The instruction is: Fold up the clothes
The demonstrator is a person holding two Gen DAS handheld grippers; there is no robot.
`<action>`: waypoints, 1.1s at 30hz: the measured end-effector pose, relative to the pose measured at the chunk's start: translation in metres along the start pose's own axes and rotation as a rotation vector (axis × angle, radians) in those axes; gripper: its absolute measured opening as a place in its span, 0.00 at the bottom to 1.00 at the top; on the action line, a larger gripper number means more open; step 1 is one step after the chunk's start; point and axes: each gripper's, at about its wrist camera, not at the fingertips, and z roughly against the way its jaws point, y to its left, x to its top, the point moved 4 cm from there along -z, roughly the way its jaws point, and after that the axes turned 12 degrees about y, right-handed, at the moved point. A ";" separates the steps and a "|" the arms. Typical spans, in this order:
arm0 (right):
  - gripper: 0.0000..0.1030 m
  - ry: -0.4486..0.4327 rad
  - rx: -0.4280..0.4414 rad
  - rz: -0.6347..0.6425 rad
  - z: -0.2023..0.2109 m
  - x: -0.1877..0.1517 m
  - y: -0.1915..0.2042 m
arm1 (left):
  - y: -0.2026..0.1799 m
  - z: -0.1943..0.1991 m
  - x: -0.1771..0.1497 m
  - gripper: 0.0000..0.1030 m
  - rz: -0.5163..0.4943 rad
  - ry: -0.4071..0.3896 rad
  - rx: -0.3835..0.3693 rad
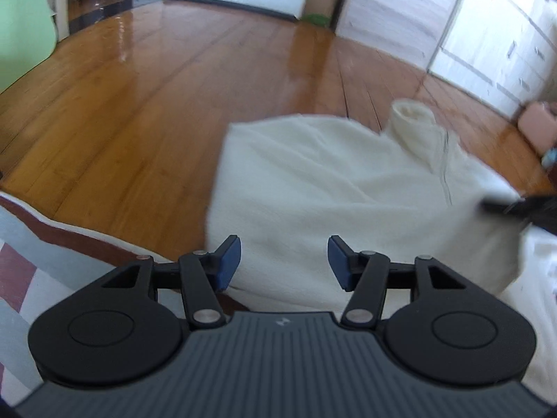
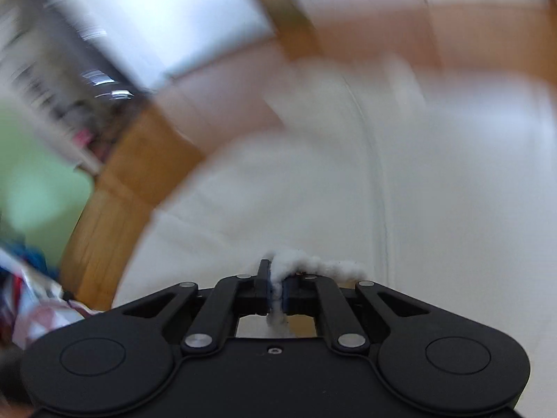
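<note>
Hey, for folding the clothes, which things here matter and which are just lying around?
Part of the job:
- cream fuzzy knit garment
- left gripper, open above it
- right gripper, shut on a bunch of its fabric

Lying about:
- striped red and grey bedcover
- pink box on the floor
- white drawer unit

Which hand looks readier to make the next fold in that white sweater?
The right gripper: its jaws already pinch the white sweater's edge. The left gripper hangs open above it, holding nothing.
</note>
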 end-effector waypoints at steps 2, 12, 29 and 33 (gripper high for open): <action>0.08 -0.129 -0.064 0.085 0.036 0.029 0.010 | 0.007 0.003 0.003 0.56 0.035 -0.014 -0.015; 0.08 0.011 -0.364 -0.025 0.037 0.046 -0.101 | -0.022 -0.026 -0.005 0.69 -0.115 0.055 0.026; 0.08 0.196 -0.440 0.090 0.020 0.017 -0.117 | 0.010 -0.071 -0.002 0.60 0.120 0.059 0.120; 0.08 0.347 -0.543 0.148 -0.008 -0.005 -0.126 | 0.005 -0.068 -0.005 0.60 0.122 0.073 0.144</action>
